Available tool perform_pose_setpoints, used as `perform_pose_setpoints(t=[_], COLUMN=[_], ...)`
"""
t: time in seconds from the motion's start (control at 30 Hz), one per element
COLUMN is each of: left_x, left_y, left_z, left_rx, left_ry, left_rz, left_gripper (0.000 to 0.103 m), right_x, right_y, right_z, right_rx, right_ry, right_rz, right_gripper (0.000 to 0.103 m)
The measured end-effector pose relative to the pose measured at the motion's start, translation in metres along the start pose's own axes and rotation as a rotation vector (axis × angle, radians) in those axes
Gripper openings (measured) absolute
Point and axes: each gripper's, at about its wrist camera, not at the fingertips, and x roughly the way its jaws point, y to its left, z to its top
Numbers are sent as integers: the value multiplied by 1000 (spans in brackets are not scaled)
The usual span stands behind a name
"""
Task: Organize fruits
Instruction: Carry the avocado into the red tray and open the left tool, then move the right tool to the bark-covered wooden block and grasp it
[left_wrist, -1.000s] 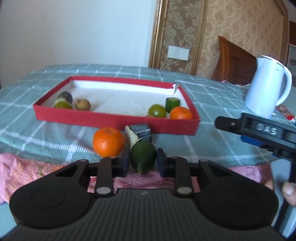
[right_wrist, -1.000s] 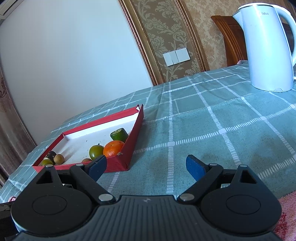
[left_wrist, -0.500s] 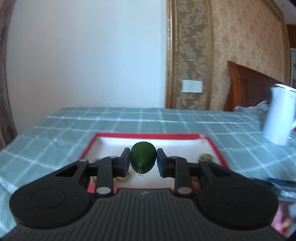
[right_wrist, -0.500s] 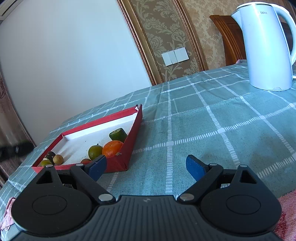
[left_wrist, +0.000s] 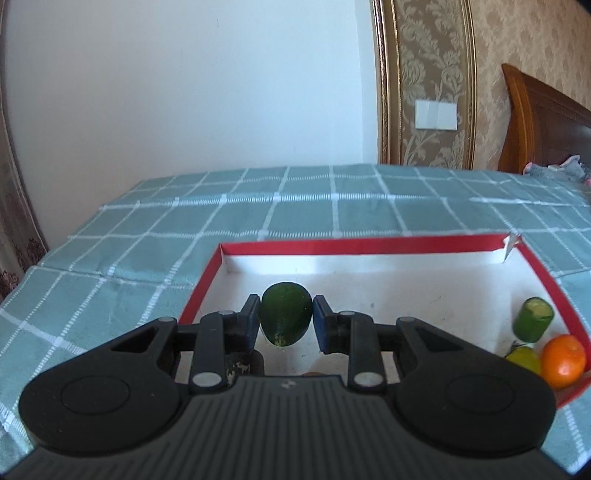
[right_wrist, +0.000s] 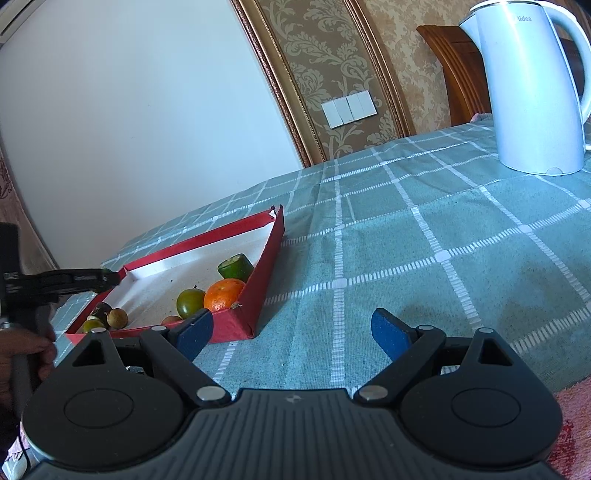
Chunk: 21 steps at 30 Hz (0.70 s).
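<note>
Above red tray (left_wrist: 369, 245): left gripper (left_wrist: 285, 319) clamped on dark green fruit (left_wrist: 285, 314); right gripper (right_wrist: 291, 334) spread wide, empty.

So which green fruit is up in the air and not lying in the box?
The dark green oval fruit, pinched between the left tongs above the red box. The cut green piece and yellow-green fruit lie inside it.

A white wall (left_wrist: 184, 92) meets gold-patterned wallpaper (left_wrist: 424, 74) beside a wooden headboard (left_wrist: 543, 122).
</note>
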Motion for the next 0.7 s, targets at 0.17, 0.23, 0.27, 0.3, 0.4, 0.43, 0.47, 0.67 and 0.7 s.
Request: perform_pose_setpoints(t=[0.17,0.23,0.27,0.3,0.4,0.43,0.47,0.67,0.7], left_x=[5,-2,-7,-13,-38,-47,-55,-96,-100], left_y=[1,3,5,6,14,18,22,42,45], left_z=[-5,-7,-8,-10,-16,-19,-23,-53,-59], left_rx=[-12,-23,-29,-32,-46,-55,-63,-71,-76], left_ry=[8,-11,-16,-25,-62,-68,-71,-66,-69], left_rz=[20,27,25,21,14,5,-7,-31,-29], left_gripper=[42,62,67,80,100,103,103,103,103], right_x=[1,1,2,2,2,2,2,0,-1], right_y=[0,0,0,0,0,0,0,3,5], right_z=[0,0,0,0,1,1,1,0,0], right_rx=[1,4,5,7,10,10,10,-15,-30], right_ry=[6,7,7,7,9,9,7,2,-1], right_rz=[0,-2,-3,-3,-7,-8,-9,-13,-11], right_gripper=[93,93,93,93,93,93,93,93,93])
